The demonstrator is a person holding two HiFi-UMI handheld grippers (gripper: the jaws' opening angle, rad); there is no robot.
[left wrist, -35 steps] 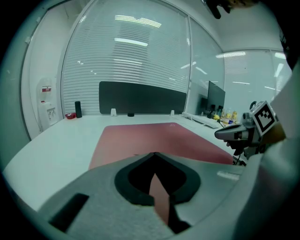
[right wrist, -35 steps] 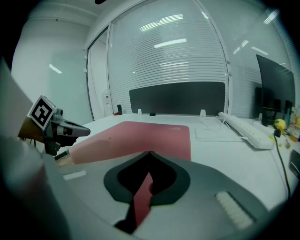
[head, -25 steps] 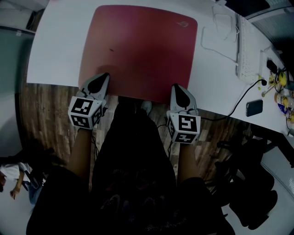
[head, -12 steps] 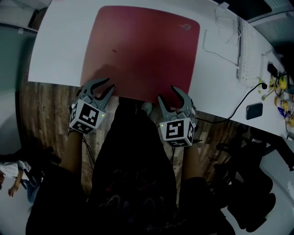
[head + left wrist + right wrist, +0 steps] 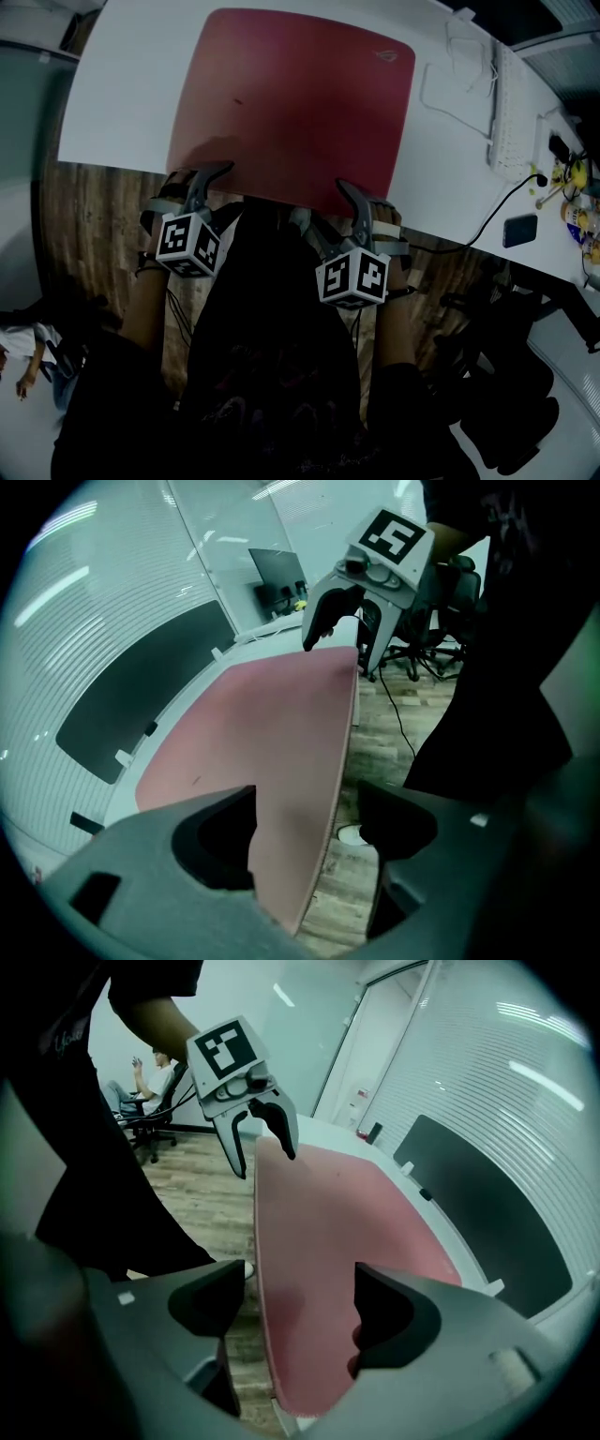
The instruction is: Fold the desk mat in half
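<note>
A red desk mat [image 5: 295,98] lies flat on the white desk [image 5: 122,103], its near edge at the desk's front edge. My left gripper [image 5: 199,178] is at the mat's near left corner and my right gripper [image 5: 328,211] at its near right corner. Both sets of jaws have just been opening and now stand wide. In the left gripper view the mat's near edge [image 5: 328,789] runs between the jaws of the left gripper [image 5: 305,832], untouched by the pads. The right gripper [image 5: 300,1312] straddles the mat edge [image 5: 267,1335] the same way.
A white keyboard [image 5: 506,103] and a white cable [image 5: 450,89] lie to the right of the mat. A black phone [image 5: 518,225] and a black cable [image 5: 487,211] are at the desk's right front. A dark office chair [image 5: 511,403] stands on the wooden floor.
Both grippers rolled from upright onto their sides, and their jaws went from shut to wide open. Each now straddles the mat's near edge, and both cubes sit lower in the view.
</note>
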